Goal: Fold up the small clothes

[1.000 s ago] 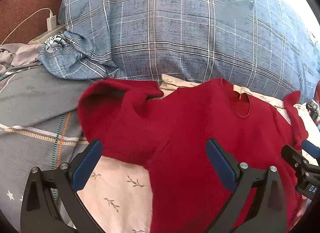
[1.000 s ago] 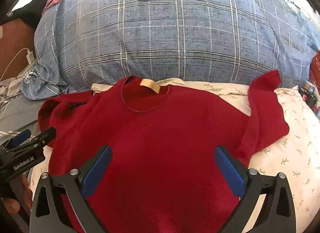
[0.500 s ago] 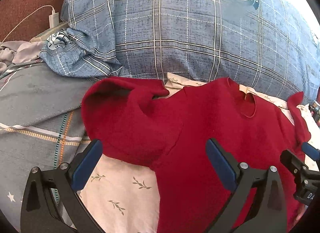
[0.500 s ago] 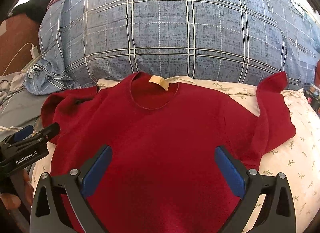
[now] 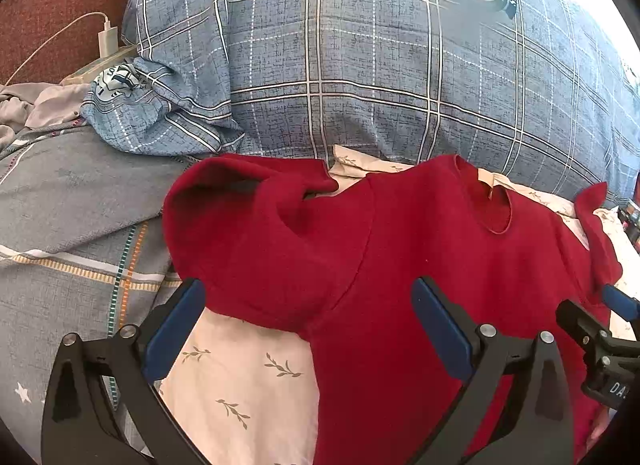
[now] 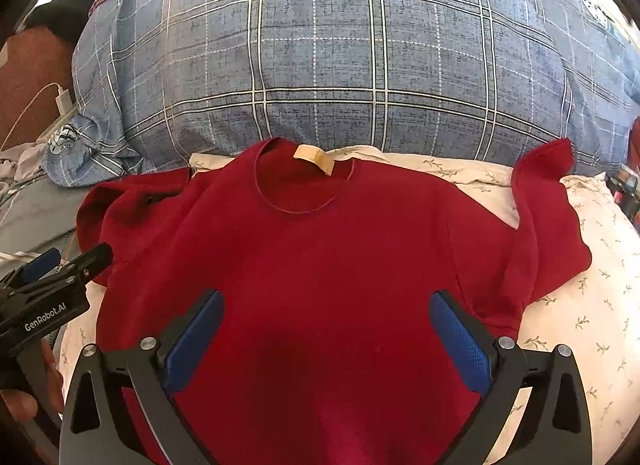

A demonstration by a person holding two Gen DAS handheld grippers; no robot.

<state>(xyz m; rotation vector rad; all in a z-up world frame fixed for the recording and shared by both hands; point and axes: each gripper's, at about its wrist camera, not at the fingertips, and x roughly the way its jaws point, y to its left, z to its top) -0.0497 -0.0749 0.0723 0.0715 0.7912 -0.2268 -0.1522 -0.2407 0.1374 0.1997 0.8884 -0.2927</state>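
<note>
A dark red T-shirt (image 6: 320, 265) lies face up on a cream leaf-print sheet (image 6: 592, 305), collar with a tan label (image 6: 314, 157) at the far side. Its left sleeve (image 5: 256, 237) is rumpled and folded over; its right sleeve (image 6: 548, 225) curls upward. My left gripper (image 5: 308, 321) hovers open over the left sleeve and armpit, holding nothing. Over the shirt's lower middle my right gripper (image 6: 326, 329) is open and empty too. Each gripper shows at the edge of the other's view: the left gripper (image 6: 52, 277) and the right gripper (image 5: 600, 317).
A big blue plaid pillow (image 6: 340, 65) rises right behind the collar. A grey patterned blanket (image 5: 60, 225) lies to the left, with a white charger and cable (image 5: 107, 39) and rumpled grey cloth (image 5: 24, 109) beyond. A person's hand (image 6: 24, 397) holds the left gripper.
Both grippers have pulled back slightly toward the near side, so the shirt and pillow sit lower and farther in view. Both stay open; the shirt has not moved.
</note>
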